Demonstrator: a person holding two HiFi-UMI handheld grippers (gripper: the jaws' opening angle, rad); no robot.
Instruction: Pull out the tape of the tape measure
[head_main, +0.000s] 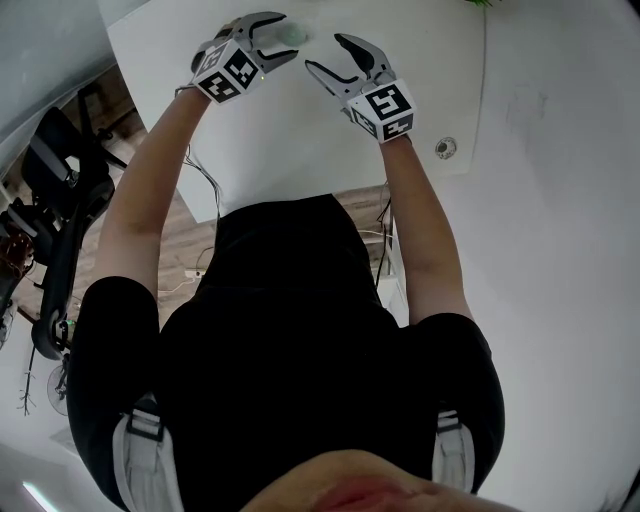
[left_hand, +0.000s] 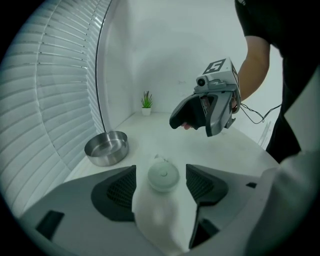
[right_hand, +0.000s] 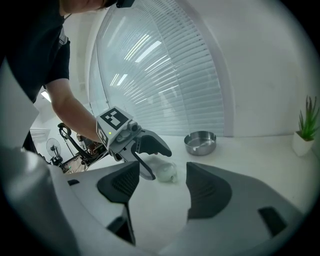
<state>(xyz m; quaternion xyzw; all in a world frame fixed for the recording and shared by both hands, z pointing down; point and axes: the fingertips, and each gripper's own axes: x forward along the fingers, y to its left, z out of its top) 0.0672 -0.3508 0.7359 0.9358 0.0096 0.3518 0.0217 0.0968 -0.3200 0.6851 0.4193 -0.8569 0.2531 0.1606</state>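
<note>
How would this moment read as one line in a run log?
left gripper: open, round tape measure between jaws, not gripped | right gripper: open, empty | tape: not yet pulled out

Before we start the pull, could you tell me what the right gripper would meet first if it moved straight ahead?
Most likely the tape measure, which lies between the left gripper's open fingers. Its near finger may come first, since depth is unclear.
</note>
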